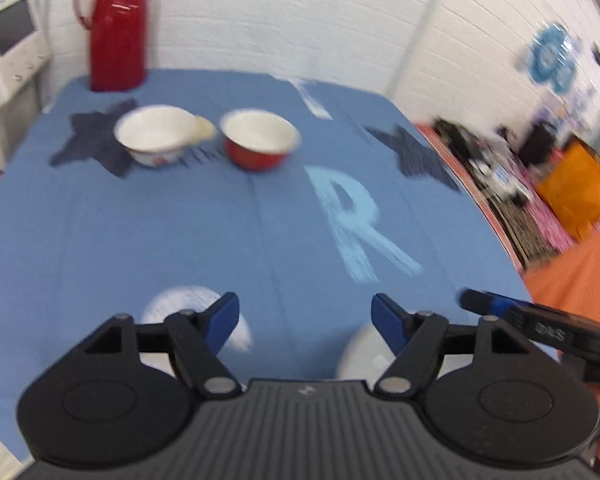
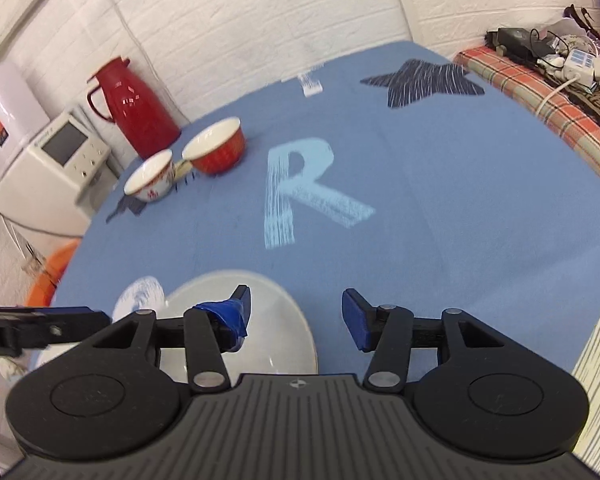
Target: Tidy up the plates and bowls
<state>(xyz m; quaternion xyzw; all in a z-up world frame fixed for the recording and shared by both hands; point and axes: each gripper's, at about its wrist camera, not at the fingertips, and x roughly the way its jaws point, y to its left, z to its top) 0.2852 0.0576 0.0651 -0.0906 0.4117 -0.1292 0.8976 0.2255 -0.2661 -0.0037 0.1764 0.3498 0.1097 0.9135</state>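
- The left gripper (image 1: 304,320) has its jaws wide apart, and nothing is between them.
- The right gripper (image 2: 296,314) also has its jaws wide apart and holds nothing.
- A white plate (image 2: 275,328) lies flat on the worktop (image 2: 460,208) right under the right gripper, mostly below its left finger.
- A second white plate (image 2: 139,294) with blue marks lies just to the left of it, partly hidden.
- The worktop has a blue cloth with a big pale letter R (image 2: 300,188) and dark stars.
- Far back on the left sit two bowls, close together.
- The red bowl (image 1: 259,145) is white inside.
- The white bowl (image 1: 155,134) with red marks sits just left of it, on a dark star.
- A tall red jug (image 1: 117,24) stands behind the bowls, by the white brick wall.
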